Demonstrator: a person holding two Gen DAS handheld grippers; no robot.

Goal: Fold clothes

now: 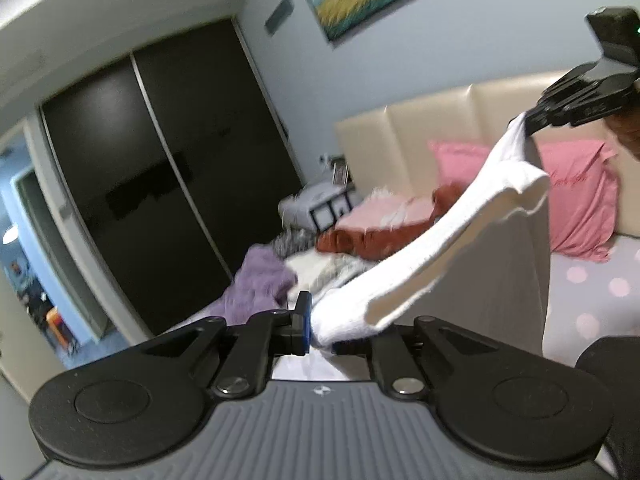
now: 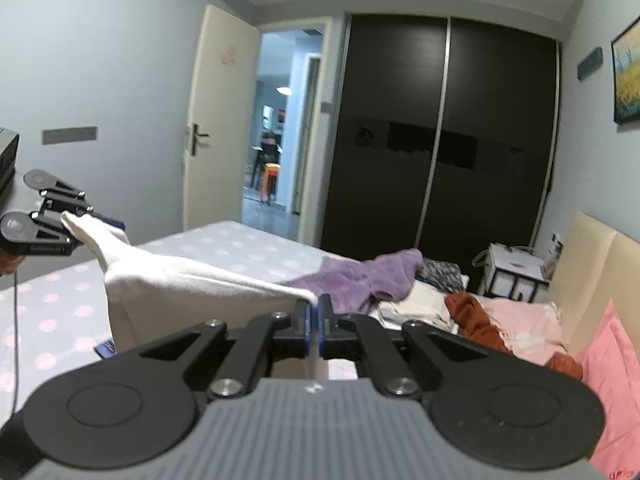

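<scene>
Presently the white garment [image 1: 432, 248] hangs stretched in the air above the bed [image 2: 224, 244], pinned at two corners. The left claw [image 1: 320, 332] has its jaws closed on a thick bunch of the cloth; the right claw [image 2: 316, 320] is shut tight on a thin edge. The right-hand grip looks the weaker, only a sliver of fabric between the pads, so a sharp pull apart could slip it free and drop that side onto the bed. The hanging lower part could also land creased or drag toward the purple garment [image 2: 360, 276] heaped near the bed's headboard [image 2: 580, 264].
</scene>
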